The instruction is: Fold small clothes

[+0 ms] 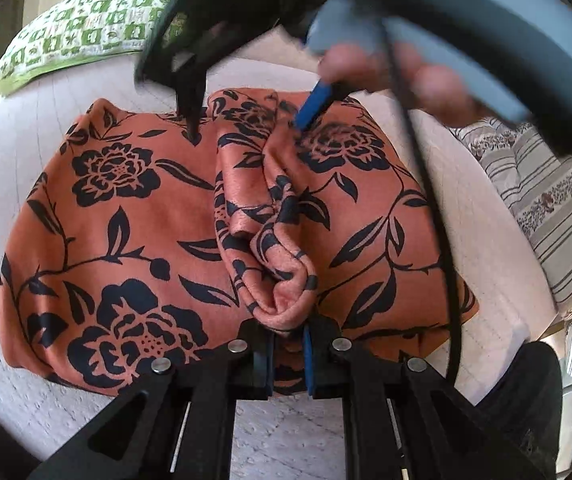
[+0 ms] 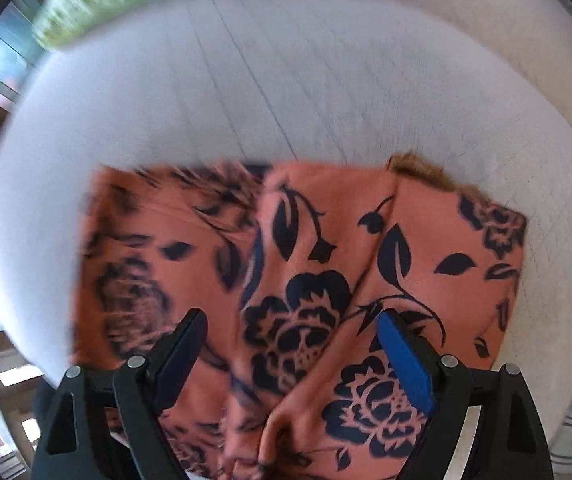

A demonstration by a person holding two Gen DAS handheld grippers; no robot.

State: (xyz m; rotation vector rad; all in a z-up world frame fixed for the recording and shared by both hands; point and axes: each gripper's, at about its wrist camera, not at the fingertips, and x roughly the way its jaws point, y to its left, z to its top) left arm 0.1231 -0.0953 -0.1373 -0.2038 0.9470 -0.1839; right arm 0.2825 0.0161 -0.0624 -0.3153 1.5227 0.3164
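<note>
- Cloth first: the rust-orange garment with the black floral print (image 1: 125,208) lies spread on the white quilted cushion (image 1: 17,160), with a bunched ridge running down its middle toward you.
- Your left gripper (image 1: 288,354) is clenched on the near end of that ridge, so you've got a wad of fabric between the blue pads rather than a clean edge.
- Your right gripper (image 2: 292,338) has its jaws spread wide, hovering at the far end of the same ridge, fingers either side of the fold and pinching nothing yet.
- I'd get the right one to bite only the top layer near the far hem, low and flat, before you lift anything.
- Then move both hands together at the same height so the fold line stays straight; if one leads, the middle will probably twist again.
- The fabric looks soft and slippery, so go slow and lay it down instead of dropping it.
- Mind the green-and-white patterned pillow (image 1: 85,28) behind and the striped grey cushion (image 1: 554,216) to the side.
</note>
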